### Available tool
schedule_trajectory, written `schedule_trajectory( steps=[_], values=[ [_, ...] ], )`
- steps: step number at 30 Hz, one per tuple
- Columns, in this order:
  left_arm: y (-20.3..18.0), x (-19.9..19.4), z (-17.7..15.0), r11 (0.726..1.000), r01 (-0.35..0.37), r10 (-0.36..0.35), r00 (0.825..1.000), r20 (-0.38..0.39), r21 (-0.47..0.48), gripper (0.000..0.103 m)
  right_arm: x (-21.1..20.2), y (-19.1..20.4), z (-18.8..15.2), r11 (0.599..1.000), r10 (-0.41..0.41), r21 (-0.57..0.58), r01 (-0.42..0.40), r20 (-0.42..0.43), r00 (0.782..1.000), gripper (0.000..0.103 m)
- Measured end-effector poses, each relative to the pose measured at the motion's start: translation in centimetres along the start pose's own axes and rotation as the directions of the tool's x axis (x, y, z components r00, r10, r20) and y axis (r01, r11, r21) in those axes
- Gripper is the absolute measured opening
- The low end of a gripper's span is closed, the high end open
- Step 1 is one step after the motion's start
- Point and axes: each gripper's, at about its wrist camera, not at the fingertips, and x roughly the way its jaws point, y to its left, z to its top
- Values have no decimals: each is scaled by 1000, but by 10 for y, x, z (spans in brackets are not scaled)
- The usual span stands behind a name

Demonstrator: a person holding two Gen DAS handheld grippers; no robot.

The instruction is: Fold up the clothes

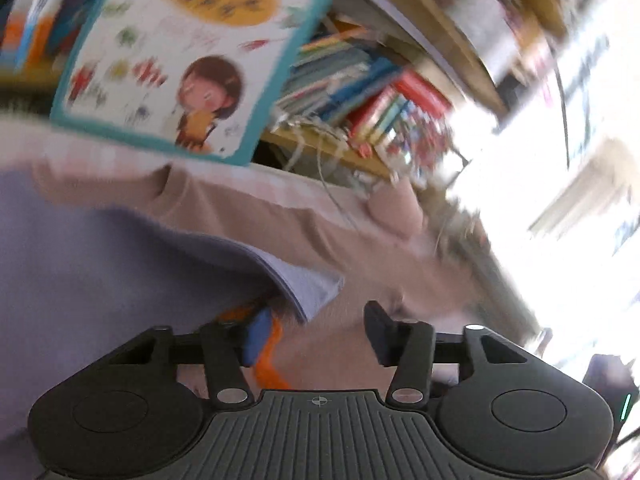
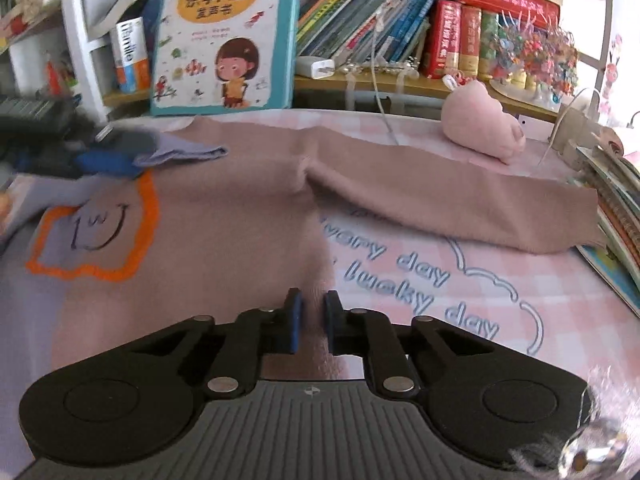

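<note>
Shirt: the lavender one [image 1: 100,260] lies at the near left of the tabletop, on top of the pink sweater [image 2: 240,220]. One corner [image 1: 316,284] is lifted up, right at the left tongs.
Left tongs [image 1: 316,316]: the pads stand apart with sweater showing through the gap. The corner sits just ahead of the left pad and I don't see it pinched. The view is pretty blurry though.
Right tongs [image 2: 313,308]: all but closed, with only a sliver of gap and nothing in it. They hover over the sweater's edge.
Step, my guess: folding the shirt's corner over.
How I'd do it: get both layers of the corner deep between the pads before pulling. Carry it low and flat toward the orange outline [image 2: 148,208]. Use the right tongs to pin the body so the shirt doesn't drag the sweater along.
Watch out: the sweater underneath is fuzzy and will probably snag or bunch.
Tabletop [image 2: 520,340]: a pink checked cover with "lucky day" lettering, soft-looking.
Sleeve [image 2: 460,200]: stretched out flat to the right, not folded yet.
Further back: a pink plush [image 2: 480,128] near the sleeve.
Room: a kids' book [image 2: 228,36] leans against a shelf [image 2: 400,84] crammed with books. More books are stacked at the right edge.
</note>
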Motion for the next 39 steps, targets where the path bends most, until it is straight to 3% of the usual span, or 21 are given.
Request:
schedule_trajectory(
  steps=[6,11,16,21,24,27,29,32,34,35,37,39],
  values=[
    [13,10,0,998,0,-1,1000,-20,-65,3,-20,17,-16,1000,12,0,-12,-18,1000,10],
    [18,-16,5,1000,17,-16,1000,19,-24,2,-38,38,-32,997,82,14,-81,-32,996,10],
    [19,-85,19,993,-26,14,994,108,112,2,-49,67,-40,996,78,-43,-79,-36,996,10],
    [50,-171,34,970,-164,128,971,201,178,2,-49,73,-41,997,55,-46,-57,-32,998,10],
    [76,-215,38,924,-328,282,931,231,195,2,-49,71,-41,998,59,-24,-60,-32,998,10],
    [99,-260,40,832,-520,462,842,279,192,2,-48,66,-41,997,75,16,-74,-32,997,11],
    [114,-284,44,747,-640,576,759,305,181,3,-47,64,-41,996,87,39,-86,-33,996,11],
    [134,-298,46,545,-814,746,581,326,203,3,-46,64,-39,995,94,41,-92,-35,995,13],
    [144,-298,45,390,-888,825,454,337,244,3,-45,65,-39,995,92,34,-91,-36,995,13],
    [149,-296,44,323,-907,850,403,339,269,3,-45,65,-39,995,91,31,-90,-35,995,13],
    [157,-289,42,238,-919,874,344,342,315,3,-45,66,-39,996,91,28,-90,-34,995,13],
    [163,-284,42,188,-922,887,308,345,340,3,-44,65,-39,995,97,36,-96,-33,995,13]
  ],
)
